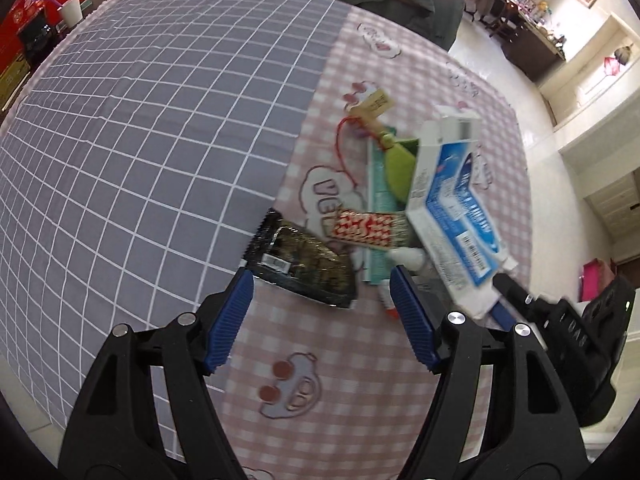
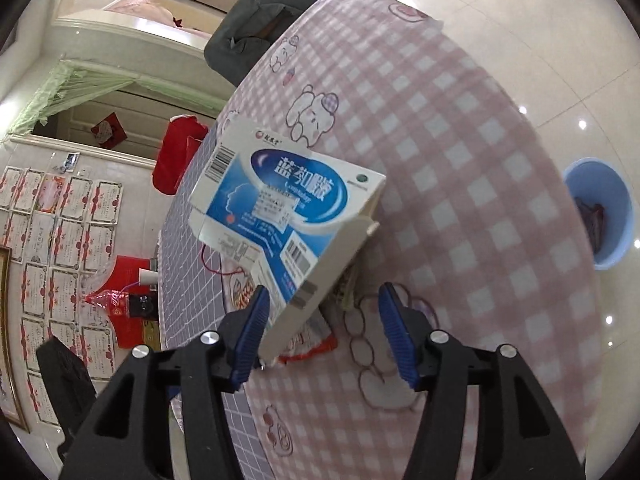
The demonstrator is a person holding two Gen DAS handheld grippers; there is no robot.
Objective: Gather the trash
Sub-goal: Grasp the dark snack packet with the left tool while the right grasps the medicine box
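Pink gingham cloth (image 1: 360, 344) covers the near part of the table we see, and a grey grid cloth (image 1: 152, 128) covers the rest. Our trash lies in a small heap on the pink side, close to where the two cloths meet. We count a dark wrapper (image 1: 304, 268), a red-and-white packet (image 1: 364, 228), a teal card (image 1: 378, 200), a green piece (image 1: 400, 168) and a tan tag (image 1: 374, 104) with a red string.

Our left gripper (image 1: 322, 316) hangs over the heap with its blue pads wide apart and nothing between them. The dark wrapper sits just beyond its left pad.

Our right gripper (image 2: 320, 336) has its jaws parted too. A blue-and-white box (image 2: 288, 216) stands tilted between them, its lower end against the left pad (image 2: 250, 340). The right pad stands clear of the box, so we do not call this a grip. We cannot tell whether the box's lower end rests on the heap. In the left wrist view the same box (image 1: 452, 208) leans over the right side of the pile.

A light blue bin (image 2: 600, 216) stands on the tiled floor beyond the table's edge, well apart from the heap. A grey chair (image 2: 256, 28) stands at the far side of the table.
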